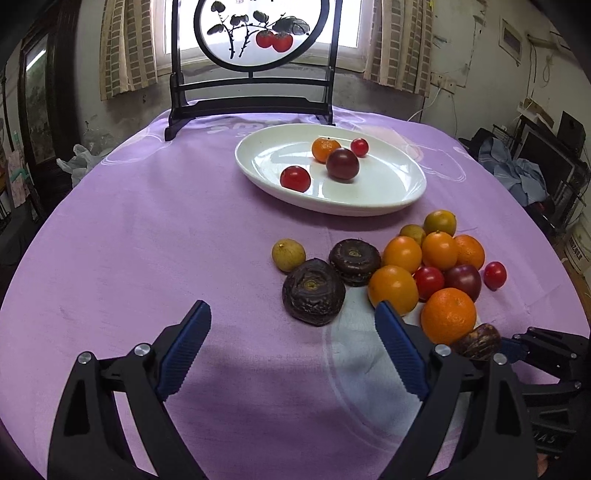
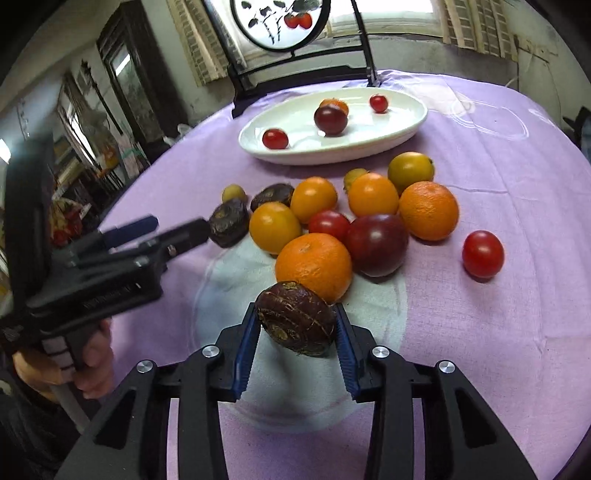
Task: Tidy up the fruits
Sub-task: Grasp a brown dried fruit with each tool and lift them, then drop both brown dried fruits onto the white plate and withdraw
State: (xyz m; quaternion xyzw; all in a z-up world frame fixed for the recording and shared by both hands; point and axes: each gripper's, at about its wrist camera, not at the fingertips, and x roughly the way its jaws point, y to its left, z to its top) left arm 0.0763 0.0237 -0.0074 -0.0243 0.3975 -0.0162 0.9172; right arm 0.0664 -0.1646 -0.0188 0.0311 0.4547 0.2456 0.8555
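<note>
Four fruits already sit in the white oval plate (image 1: 406,192) at the far side of the table: a small orange (image 1: 325,148), a dark plum (image 1: 342,163) and two red cherry tomatoes, one of them (image 1: 294,178) near the plate's near-left rim. By my reckoning that is only a small part of the job, because the main heap (image 1: 432,266) of oranges, tomatoes, another plum and greenish citrus is on the cloth, near and to the right of the plate. Left of it lie two dark wrinkled fruits (image 1: 314,291) and a small yellowish one (image 1: 288,255). The right gripper (image 2: 297,326) has its blue pads pressed on either side of a third dark brown wrinkled fruit (image 2: 295,323), at the near edge of the heap just beside a big orange (image 2: 313,266); I judge that one goes to the plate next. The left gripper (image 1: 291,350) hangs with its jaws spread wide and nothing between them, over bare cloth near the dark fruits. The table wears a purple cloth (image 1: 147,240) with a pale printed patch. Beyond stands a black-framed round screen (image 1: 258,33) painted with red fruit, in front of a bright window with checked curtains (image 1: 125,48); the walls look worn and clutter lines the sides.
</note>
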